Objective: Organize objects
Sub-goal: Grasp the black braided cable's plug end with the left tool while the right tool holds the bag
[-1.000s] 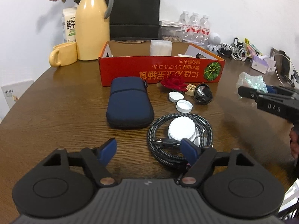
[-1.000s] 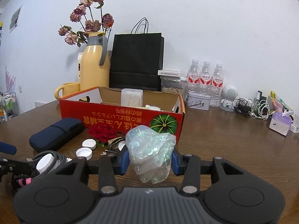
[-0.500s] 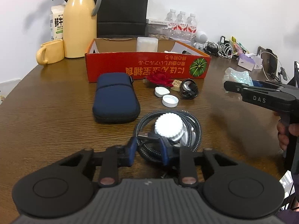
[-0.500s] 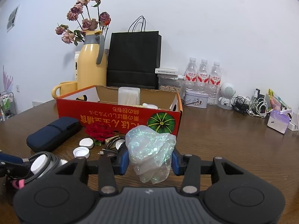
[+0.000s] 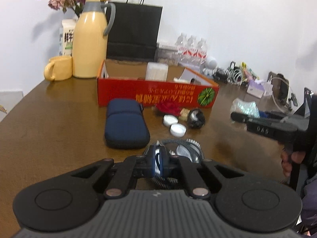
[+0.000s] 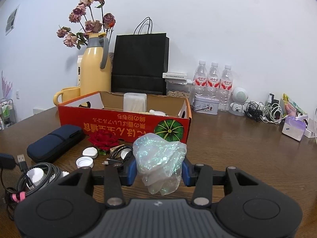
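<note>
My left gripper is shut on the braided black cable coil, which lies around a white ribbed lid; the coil also shows in the right wrist view with its USB plug sticking up. My right gripper is shut on a crumpled iridescent plastic bag, held above the table; it shows in the left wrist view at the right. An open red cardboard box stands behind, holding a white container.
On the wooden table lie a navy pouch, a red rose, two white caps and a small black cable bundle. A yellow thermos, yellow mug, black paper bag and water bottles stand at the back.
My left gripper went from open to shut on the cable coil and the coil's near side has lifted. My right gripper still holds the bag, moved slightly.
</note>
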`<state>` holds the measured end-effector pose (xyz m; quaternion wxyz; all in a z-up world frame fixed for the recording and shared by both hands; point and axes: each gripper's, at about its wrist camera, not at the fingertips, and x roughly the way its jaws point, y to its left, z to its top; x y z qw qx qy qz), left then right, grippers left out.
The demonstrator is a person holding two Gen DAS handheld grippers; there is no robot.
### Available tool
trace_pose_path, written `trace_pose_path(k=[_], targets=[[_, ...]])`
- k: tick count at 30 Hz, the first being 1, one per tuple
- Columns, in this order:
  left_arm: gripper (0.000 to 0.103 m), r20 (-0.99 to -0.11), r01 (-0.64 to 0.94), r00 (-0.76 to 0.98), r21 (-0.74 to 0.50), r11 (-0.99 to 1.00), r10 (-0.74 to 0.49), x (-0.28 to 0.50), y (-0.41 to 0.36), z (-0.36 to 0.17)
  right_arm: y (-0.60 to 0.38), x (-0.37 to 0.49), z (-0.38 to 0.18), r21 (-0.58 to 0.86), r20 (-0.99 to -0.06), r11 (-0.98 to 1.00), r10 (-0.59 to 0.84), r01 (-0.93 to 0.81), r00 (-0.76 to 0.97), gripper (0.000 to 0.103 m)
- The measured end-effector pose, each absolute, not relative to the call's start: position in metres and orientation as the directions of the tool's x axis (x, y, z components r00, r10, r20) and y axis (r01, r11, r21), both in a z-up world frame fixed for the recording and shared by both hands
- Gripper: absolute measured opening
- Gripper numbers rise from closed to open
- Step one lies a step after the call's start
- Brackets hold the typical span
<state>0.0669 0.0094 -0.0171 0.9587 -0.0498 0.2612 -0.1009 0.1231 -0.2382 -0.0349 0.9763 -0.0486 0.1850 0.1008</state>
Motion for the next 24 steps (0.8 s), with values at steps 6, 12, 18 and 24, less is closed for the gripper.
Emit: trace_pose_path(k=[6, 12, 18, 24], targets=[[0.003, -0.429, 0.185, 0.874, -0.141, 0.973, -0.228, 0.071, 0.011, -0.001, -0.235, 0.120, -0.034, -0.068, -0.354, 0.972, 0.186, -0.223, 0.917, 0.043], [0.005, -0.476, 0.147, 0.856, -0.149, 0.978, -0.201, 0.077, 0.016, -0.010, -0.232, 0.120, -0.034, -0.067, -0.358, 0.971, 0.193, -0.231, 0.914, 0.043], [0.062, -0.532, 0.145, 0.821, -0.156, 0.977, -0.207, 0.083, 0.010, -0.027, -0.232, 0.121, -0.034, -0.062, -0.362, 0.971, 0.192, -0.229, 0.912, 0.043], [0.055, -0.575, 0.135, 0.795, -0.144, 0.980, -0.194, 0.094, -0.001, -0.042, -0.233, 0.121, -0.034, -0.057, -0.362, 0.972, 0.194, -0.230, 0.912, 0.043]])
